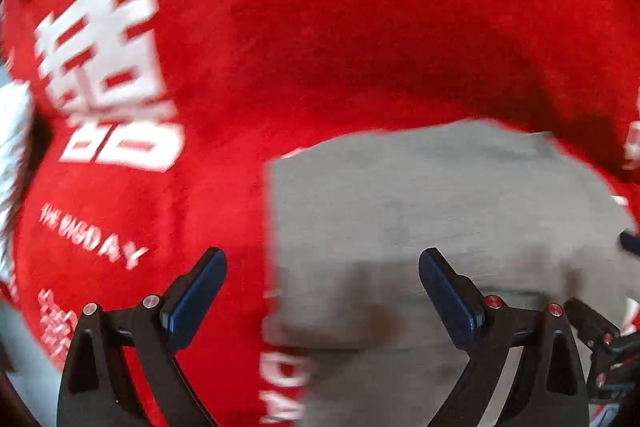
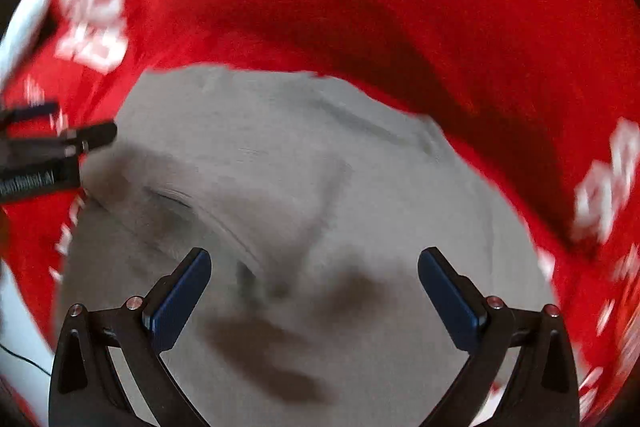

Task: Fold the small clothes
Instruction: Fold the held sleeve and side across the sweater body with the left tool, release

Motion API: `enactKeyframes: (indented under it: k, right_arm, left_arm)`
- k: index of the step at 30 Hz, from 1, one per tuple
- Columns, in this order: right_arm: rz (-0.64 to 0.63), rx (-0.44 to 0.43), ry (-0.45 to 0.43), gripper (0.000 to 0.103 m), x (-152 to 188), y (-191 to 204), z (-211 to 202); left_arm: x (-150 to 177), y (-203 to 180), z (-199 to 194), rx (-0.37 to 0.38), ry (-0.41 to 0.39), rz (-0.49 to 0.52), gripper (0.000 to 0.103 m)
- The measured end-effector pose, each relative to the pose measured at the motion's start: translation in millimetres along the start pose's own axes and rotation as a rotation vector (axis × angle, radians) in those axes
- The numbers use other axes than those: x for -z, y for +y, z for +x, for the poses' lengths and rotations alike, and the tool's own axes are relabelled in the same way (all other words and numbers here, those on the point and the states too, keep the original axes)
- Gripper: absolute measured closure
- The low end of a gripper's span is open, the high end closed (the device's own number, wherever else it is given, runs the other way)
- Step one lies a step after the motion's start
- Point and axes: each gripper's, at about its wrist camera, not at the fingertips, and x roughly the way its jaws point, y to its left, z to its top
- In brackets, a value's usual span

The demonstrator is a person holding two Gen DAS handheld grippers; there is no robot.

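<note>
Red cloth (image 1: 328,39) printed with large white characters and smaller white lettering covers the work surface from edge to edge, rumpled into a deep shadowed fold along its far side. On it lies a small grey garment (image 2: 320,195), spread nearly flat, with soft creases and a stitched seam running across its left part.

Both hand-held tools point steeply down at the fabric, and both views are smeared by motion. The left gripper (image 1: 323,291) hangs over the garment's left edge, where grey meets red; its blue-padded fingers (image 1: 196,301) stand wide apart, with nothing pinched between them. The right gripper (image 2: 314,291) is above the middle of the garment, its blue pads (image 2: 450,301) likewise spread wide and clear of the cloth, throwing dark shadows onto the grey fabric below.

From the right wrist view, the left gripper's black frame pokes in at the left, its tip at the garment's left border. In the left wrist view, part of the right tool shows at the lower right corner, just beside the left tool's frame.
</note>
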Motion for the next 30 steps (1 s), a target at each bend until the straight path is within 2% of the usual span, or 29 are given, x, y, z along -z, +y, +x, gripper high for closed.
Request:
enactKeyframes:
  k: [1,2,3,4,5,7,8,12,14,15,16,17,18,21,25,26,28,30]
  right_arm:
    - [-0.048,0.038,0.0,0.013,-2.4,10.2,5.2]
    - [-0.112,0.105,0.005,0.04,-1.7,18.4,11.1]
    - [-0.159,0.146,0.016,0.059,-4.7,24.1,20.2]
    - [-0.159,0.131,0.023,0.096,-6.1,22.1,24.1]
    - [-0.11,0.087,0.025,0.098,-8.2,12.7,24.7]
    - [0.103,-0.019,-0.002,0.098,-8.0,-24.1,17.5]
    - [0.242,-0.096,-0.024,0.098,0.1,-51.8,11.4]
    - [0.742,-0.278,-0.029,0.097,55.4,-137.7,19.3]
    - [0.943,-0.401,-0.01,0.086,86.3,-161.5,34.9]
    - [1.03,-0.429,0.003,0.081,102.5,-170.6,41.1]
    - [1.084,-0.441,0.009,0.069,114.7,-176.4,43.4]
    - [1.138,-0.478,-0.01,0.069,125.6,-182.3,44.8]
    - [1.182,-0.506,-0.026,0.069,132.9,-186.9,46.1]
    - [1.256,-0.531,-0.042,0.056,145.3,-196.6,42.1]
    - [1.316,-0.551,-0.021,0.055,154.4,-202.1,44.1]
    - [1.316,-0.544,-0.009,0.065,158.7,-207.4,41.6]
    - [1.268,-0.504,-0.001,0.095,155.1,-213.0,36.4]
    - [1.189,-0.474,-0.018,0.095,147.9,-213.6,28.1]
  left_arm:
    - [2.3,5.1,5.2,-0.013,0.01,-0.007,0.006]
    - [5.2,11.2,11.7,-0.032,0.021,-0.012,0.006]
    - [8.8,16.3,18.4,-0.052,0.038,-0.016,0.006]
    - [14.4,23.5,23.5,-0.057,0.054,-0.023,0.006]
    - [19.1,26.3,29.0,-0.055,0.068,-0.035,0.006]
    - [22.6,20.6,39.4,-0.054,0.091,-0.054,0.006]
    - [25.5,20.4,42.8,-0.043,0.106,-0.068,0.006]
    - [30.1,14.0,42.7,-0.007,0.115,-0.1,0.006]
    - [27.7,13.4,43.2,0.01,0.114,-0.1,0.006]
    - [26.3,12.7,44.5,0.008,0.117,-0.095,0.006]
    - [24.8,11.3,45.4,0.005,0.119,-0.086,0.006]
    - [23.1,10.9,45.7,0.005,0.12,-0.081,0.006]
    - [21.8,10.5,45.8,0.008,0.122,-0.079,0.006]
    - [14.3,15.0,43.2,0.029,0.122,-0.096,0.006]
    - [-4.7,31.0,45.9,0.022,0.106,-0.135,0.006]
    - [-9.6,35.2,47.6,0.025,0.109,-0.149,0.006]
    - [-15.6,41.1,50.4,0.037,0.112,-0.17,0.006]
    - [-20.0,43.8,53.1,0.037,0.113,-0.174,0.006]
